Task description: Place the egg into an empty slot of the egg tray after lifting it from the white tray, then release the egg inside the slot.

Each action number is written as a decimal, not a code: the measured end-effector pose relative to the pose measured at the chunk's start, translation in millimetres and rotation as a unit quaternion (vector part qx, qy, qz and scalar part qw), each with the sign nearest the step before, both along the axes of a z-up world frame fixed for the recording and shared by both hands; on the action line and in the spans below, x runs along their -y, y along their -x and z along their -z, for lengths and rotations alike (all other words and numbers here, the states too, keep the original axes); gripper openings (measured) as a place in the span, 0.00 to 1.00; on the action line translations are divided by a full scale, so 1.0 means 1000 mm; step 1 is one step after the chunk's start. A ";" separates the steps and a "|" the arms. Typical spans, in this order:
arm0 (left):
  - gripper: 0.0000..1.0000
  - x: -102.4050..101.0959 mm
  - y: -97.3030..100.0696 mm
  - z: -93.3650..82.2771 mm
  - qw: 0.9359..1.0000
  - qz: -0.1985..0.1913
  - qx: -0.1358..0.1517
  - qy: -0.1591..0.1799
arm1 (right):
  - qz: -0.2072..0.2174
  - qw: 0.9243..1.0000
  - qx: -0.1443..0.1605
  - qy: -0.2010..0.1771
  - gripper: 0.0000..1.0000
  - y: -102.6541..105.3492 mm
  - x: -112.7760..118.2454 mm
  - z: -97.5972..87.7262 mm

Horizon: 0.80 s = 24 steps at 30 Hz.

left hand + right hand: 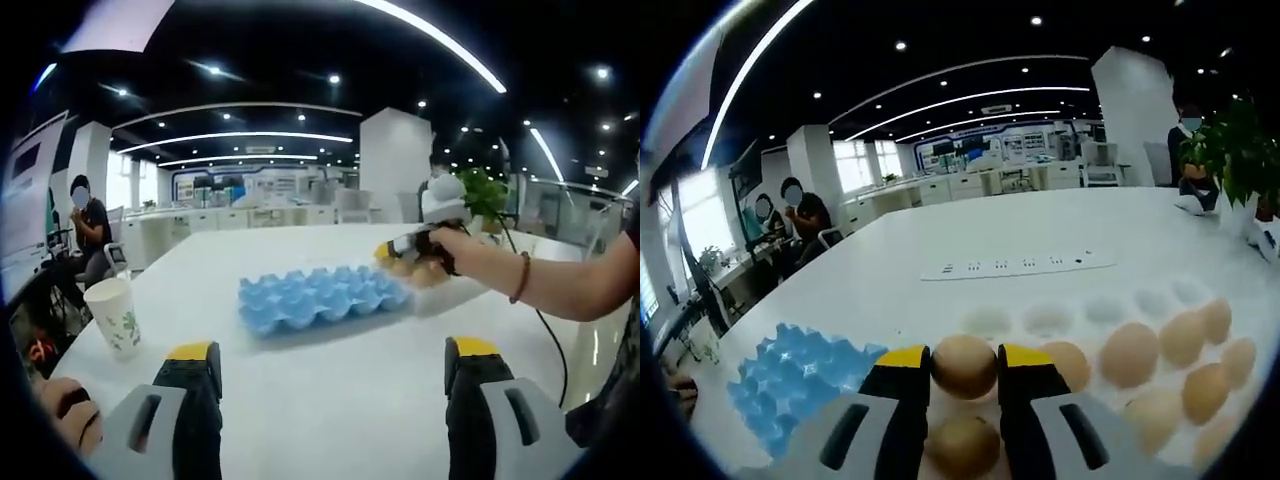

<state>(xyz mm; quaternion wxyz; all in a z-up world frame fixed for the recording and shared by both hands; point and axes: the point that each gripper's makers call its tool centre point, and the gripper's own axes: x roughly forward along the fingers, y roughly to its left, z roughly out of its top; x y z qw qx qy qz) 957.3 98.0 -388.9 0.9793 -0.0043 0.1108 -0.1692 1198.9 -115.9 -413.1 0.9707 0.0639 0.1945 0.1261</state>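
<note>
right gripper (pixel 964 368) clamps a smooth brown egg (pixel 963 364) beside the dimpled blue egg tray (pixel 790 385); left gripper (pixel 335 365) wide.

The egg tray (pixel 320 297) was light blue, the eggs (pixel 1130 354) tan-brown, the counter (pixel 330 400) white, and the paper cup (pixel 115 315) white with green leaves.

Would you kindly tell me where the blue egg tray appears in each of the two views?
Left gripper view: the blue egg tray lies at centre on the white table, beyond the open left tool.
Right gripper view: it sits at lower left, beside the right tool.
Shared landmark: the white tray of eggs beside it.
</note>
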 end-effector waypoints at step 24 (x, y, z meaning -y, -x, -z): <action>0.94 0.007 0.004 -0.005 1.000 0.004 0.005 -0.004 | -0.047 0.998 0.040 -0.007 0.27 0.019 -0.012 -0.017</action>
